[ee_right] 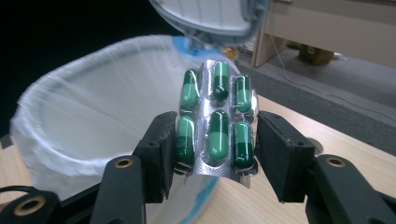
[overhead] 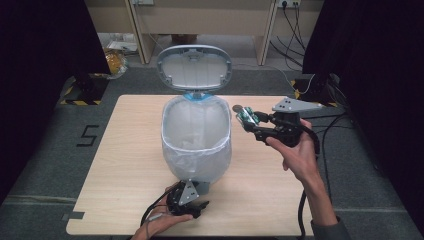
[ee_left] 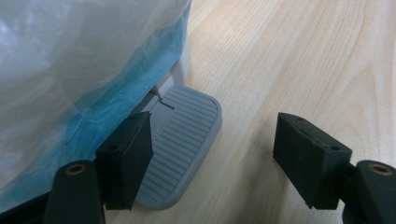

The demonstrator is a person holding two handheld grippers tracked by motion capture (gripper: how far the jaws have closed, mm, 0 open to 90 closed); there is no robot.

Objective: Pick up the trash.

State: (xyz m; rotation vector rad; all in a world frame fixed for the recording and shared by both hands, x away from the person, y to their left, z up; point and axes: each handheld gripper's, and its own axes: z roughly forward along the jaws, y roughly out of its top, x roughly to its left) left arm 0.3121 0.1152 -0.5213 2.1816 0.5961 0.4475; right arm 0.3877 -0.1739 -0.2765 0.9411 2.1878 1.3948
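The right gripper (overhead: 255, 121), right of centre in the high view, has its jaws closed on a blister pack (ee_right: 215, 122) of green capsules, gripped by its two side edges so it stands upright. It hangs just beside the right rim of the bin (overhead: 196, 137), not yet over the opening. The lid (overhead: 194, 66) stands tipped back at the top of the frame, probably because the left gripper (overhead: 192, 204), low in the high view, is at the grey foot pedal (ee_left: 180, 144). Its jaws are spread wide, one over the pedal's near edge, apparently pressing it. The white liner (ee_right: 112, 112) gapes broadly, so a short move leftward should clear the rim. The worktop (overhead: 125, 165) around the bin is bare.
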